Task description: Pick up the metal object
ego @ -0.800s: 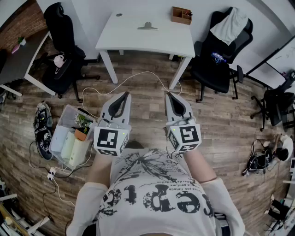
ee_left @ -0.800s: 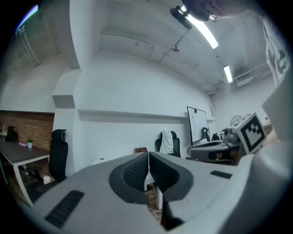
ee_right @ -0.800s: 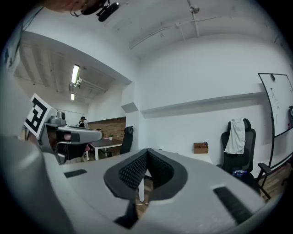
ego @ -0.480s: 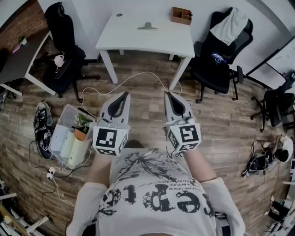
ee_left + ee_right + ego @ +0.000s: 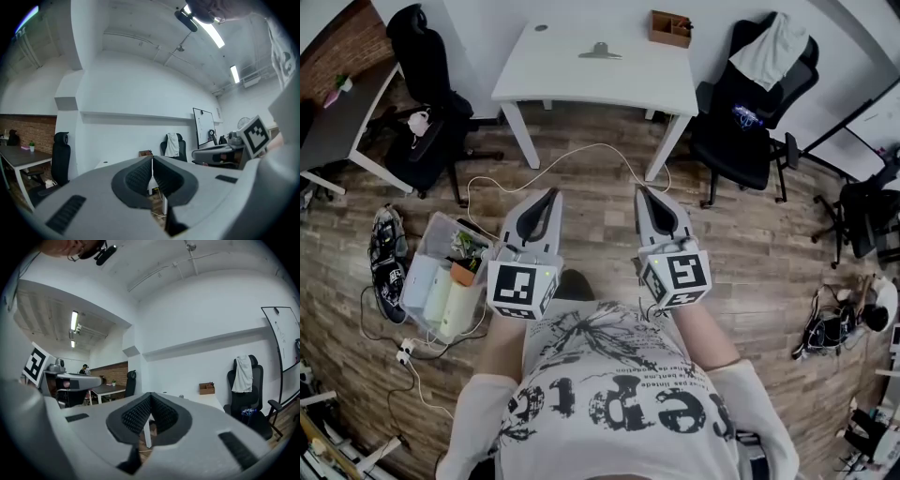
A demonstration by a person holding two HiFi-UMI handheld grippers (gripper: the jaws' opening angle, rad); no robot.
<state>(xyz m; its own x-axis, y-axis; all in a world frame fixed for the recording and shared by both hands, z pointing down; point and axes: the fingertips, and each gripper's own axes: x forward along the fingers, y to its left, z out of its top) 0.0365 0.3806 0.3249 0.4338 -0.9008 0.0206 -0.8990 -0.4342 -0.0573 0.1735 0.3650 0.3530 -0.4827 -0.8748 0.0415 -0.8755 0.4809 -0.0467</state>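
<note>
A small grey metal object lies near the middle of the white table at the far side of the room. I hold both grippers side by side close to my chest, well short of the table. My left gripper is shut with nothing between its jaws, and its tips meet in the left gripper view. My right gripper is shut and empty too, its tips closed in the right gripper view. Each gripper's marker cube faces up at me.
A brown box sits on the table's back right corner. Black office chairs stand right and left of the table. A clear bin of items, shoes and a white cable lie on the wood floor.
The left gripper has drifted slightly toward me and to the left. The right gripper and the table's contents look unchanged.
</note>
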